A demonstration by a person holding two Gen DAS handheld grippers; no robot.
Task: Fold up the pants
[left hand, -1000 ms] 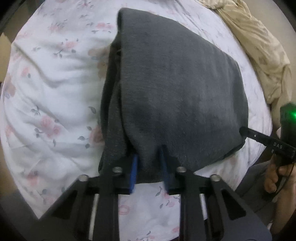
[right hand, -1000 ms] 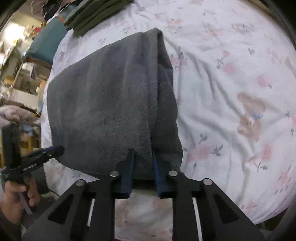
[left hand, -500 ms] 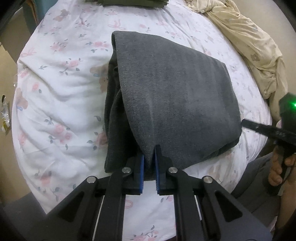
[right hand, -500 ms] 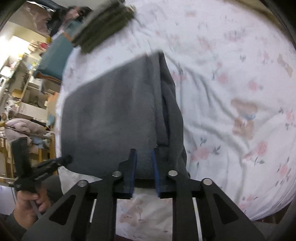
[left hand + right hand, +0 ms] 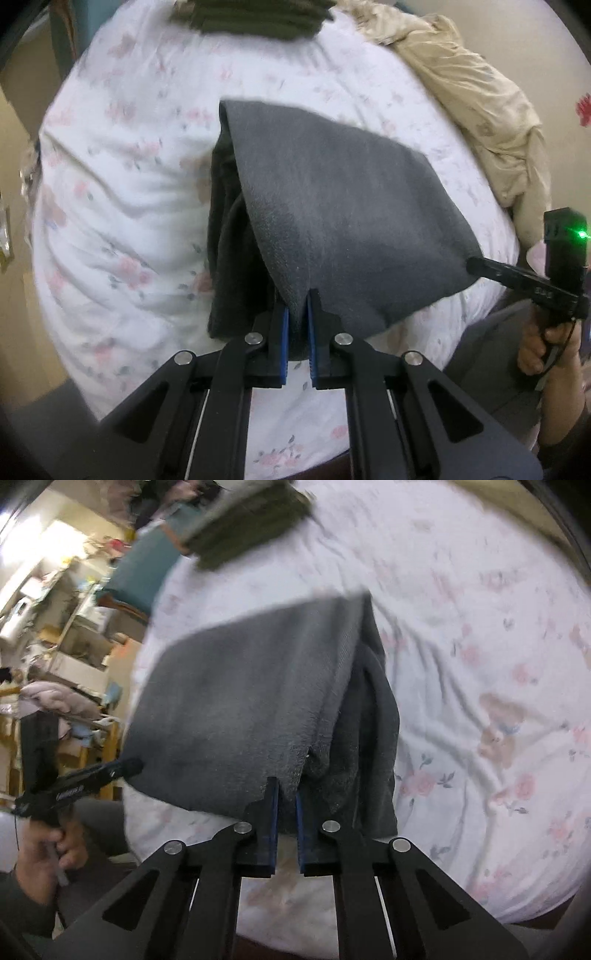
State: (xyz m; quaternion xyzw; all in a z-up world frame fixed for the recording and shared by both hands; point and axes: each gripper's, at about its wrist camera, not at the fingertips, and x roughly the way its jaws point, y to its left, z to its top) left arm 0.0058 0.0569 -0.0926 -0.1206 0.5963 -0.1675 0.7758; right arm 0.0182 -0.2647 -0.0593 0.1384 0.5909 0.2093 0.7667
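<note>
Dark grey pants point(image 5: 332, 221) lie folded on a white floral bedsheet point(image 5: 129, 221), and their near edge is raised off the bed. My left gripper point(image 5: 295, 299) is shut on that edge near the left corner, with fabric pinched between the blue pads. In the right wrist view the same pants point(image 5: 240, 709) hang from my right gripper point(image 5: 286, 786), whose jaws are closing with cloth between them, the pads pressing on it. Each gripper shows in the other's view at the opposite corner: the right gripper point(image 5: 474, 264) and the left gripper point(image 5: 133, 766).
A folded olive stack point(image 5: 251, 18) sits at the bed's far edge. A crumpled beige blanket point(image 5: 480, 110) lies at the right. A hand point(image 5: 543, 347) holds the right handle. A teal cushion point(image 5: 144, 572) and cluttered shelves point(image 5: 55, 627) stand beyond the bed's left side.
Both grippers have risen, lifting the near edge of the pants off the bed. More of the bed and the olive stack have come into view.
</note>
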